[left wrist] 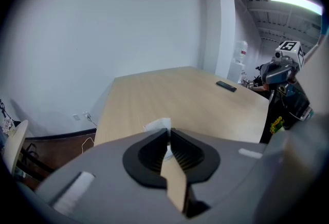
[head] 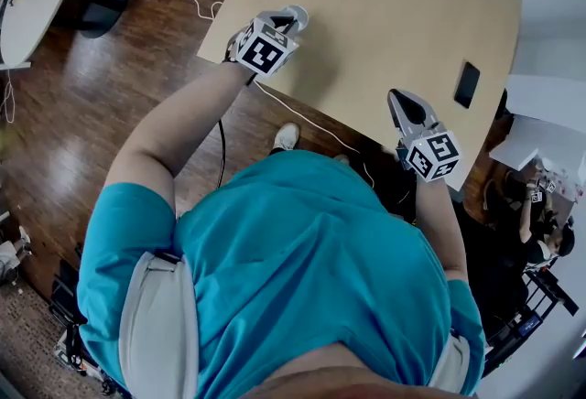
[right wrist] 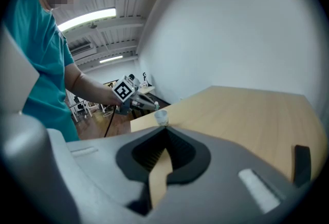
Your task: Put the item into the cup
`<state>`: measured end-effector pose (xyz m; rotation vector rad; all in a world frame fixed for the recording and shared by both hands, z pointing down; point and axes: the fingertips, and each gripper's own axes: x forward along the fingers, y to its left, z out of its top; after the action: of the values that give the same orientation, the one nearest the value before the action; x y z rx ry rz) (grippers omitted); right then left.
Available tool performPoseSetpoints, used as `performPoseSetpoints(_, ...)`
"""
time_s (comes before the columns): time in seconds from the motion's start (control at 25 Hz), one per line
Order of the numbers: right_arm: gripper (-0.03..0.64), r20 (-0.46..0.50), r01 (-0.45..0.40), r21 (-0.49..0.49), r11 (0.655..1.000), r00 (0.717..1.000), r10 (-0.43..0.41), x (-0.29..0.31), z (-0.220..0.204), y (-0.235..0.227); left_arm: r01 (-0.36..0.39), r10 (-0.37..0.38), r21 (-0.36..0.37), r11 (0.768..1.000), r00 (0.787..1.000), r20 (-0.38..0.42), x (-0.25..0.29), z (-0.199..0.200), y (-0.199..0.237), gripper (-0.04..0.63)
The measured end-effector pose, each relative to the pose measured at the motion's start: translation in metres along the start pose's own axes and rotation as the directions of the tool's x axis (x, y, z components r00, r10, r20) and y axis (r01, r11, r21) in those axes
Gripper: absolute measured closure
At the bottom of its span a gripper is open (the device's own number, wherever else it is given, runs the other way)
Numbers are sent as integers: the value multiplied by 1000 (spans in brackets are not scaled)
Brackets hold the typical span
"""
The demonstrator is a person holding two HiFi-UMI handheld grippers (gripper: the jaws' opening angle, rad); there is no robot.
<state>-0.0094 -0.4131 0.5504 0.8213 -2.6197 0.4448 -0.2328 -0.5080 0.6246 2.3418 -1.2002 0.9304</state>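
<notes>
A: Left gripper [left wrist: 167, 134] pinches the white cup [left wrist: 157, 125] by its wall at the table [head: 385, 13] corner. Can't tell if the cup touches down. My guess: it's steadying the cup for the drop.
B: Right gripper [right wrist: 165, 131]?
A: Pressed together, empty, aimed over the table edge.
B: Item?
A: Unclear. Only candidate is a flat black thing [head: 467, 84] near the table's right edge, well apart from the cup. Right gripper view shows the cup whole; the left gripper view shows just a white edge.
</notes>
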Motion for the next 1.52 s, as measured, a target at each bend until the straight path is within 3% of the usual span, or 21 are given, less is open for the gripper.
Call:
performPoseSetpoints(0.4, 614, -17, 13, -16, 1000, 1000, -13, 30, 16, 14, 104, -104, 13, 994, 995, 3, 5, -1, 9, 571)
performPoseSetpoints(0.56, 614, -21, 18, -17, 1000, 1000, -19, 35, 20, 17, 138, -138, 13, 990, 990, -1, 4, -3, 8, 533)
performPoseSetpoints(1.04, 614, -11, 30, -28, 999, 999, -30, 34, 33, 25, 145, -143, -12, 989, 985, 99, -28, 8, 5, 515)
performPoseSetpoints(1.24, 614, 2, 43, -30, 999, 999, -43, 20, 38, 33, 240, -222, -48, 970, 945, 240, -67, 14, -18, 590)
performPoseSetpoints(1.52, 614, 30, 68, -49, 996, 997, -67, -27, 33, 48, 322, -299, -16, 946, 894, 334, -105, 13, -85, 592)
